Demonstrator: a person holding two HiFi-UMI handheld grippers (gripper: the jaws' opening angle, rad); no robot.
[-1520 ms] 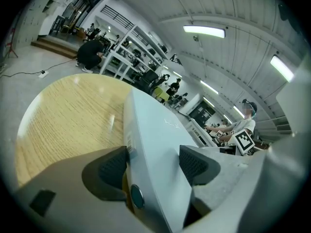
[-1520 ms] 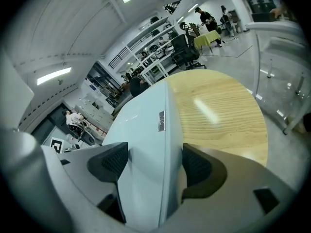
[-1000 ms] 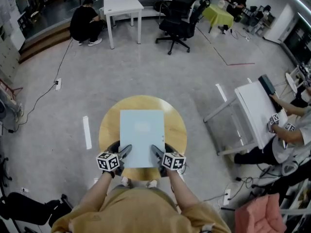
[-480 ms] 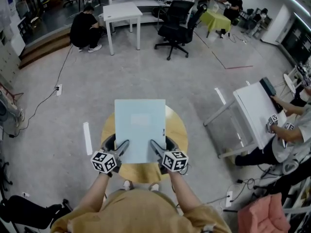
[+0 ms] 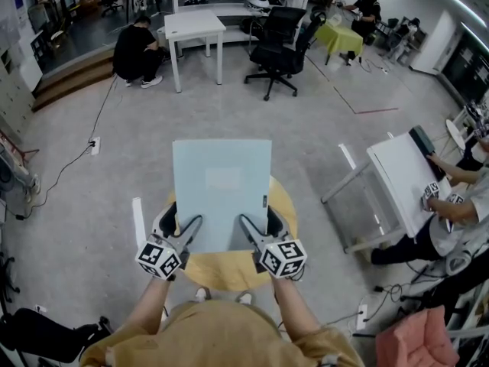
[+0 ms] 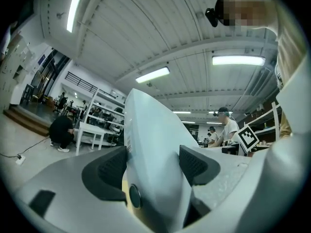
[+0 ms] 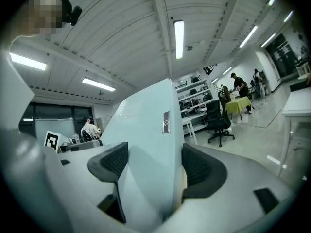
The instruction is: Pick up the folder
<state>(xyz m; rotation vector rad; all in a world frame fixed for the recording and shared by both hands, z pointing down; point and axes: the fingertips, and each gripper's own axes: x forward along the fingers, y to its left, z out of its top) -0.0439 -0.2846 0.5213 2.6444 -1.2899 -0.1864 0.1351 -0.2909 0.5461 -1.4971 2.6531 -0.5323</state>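
Note:
A pale blue folder [image 5: 221,191] is held up in the air above a round wooden table [image 5: 284,205], its far edge tilted upward. My left gripper [image 5: 182,232] is shut on the folder's near left corner, and my right gripper [image 5: 256,232] is shut on its near right corner. In the left gripper view the folder [image 6: 153,149] fills the gap between the dark pads [image 6: 104,171]. In the right gripper view the folder [image 7: 148,144] is likewise clamped between the pads [image 7: 197,171], with a small metal label on its edge.
A white table [image 5: 401,176] with a seated person stands at the right. Farther off are a black office chair [image 5: 279,40], a white desk [image 5: 195,27] with a crouching person beside it, and a cable on the floor at the left.
Both grippers have lifted the folder off the round table and raised its far edge; it now looks larger and hangs higher above the tabletop.

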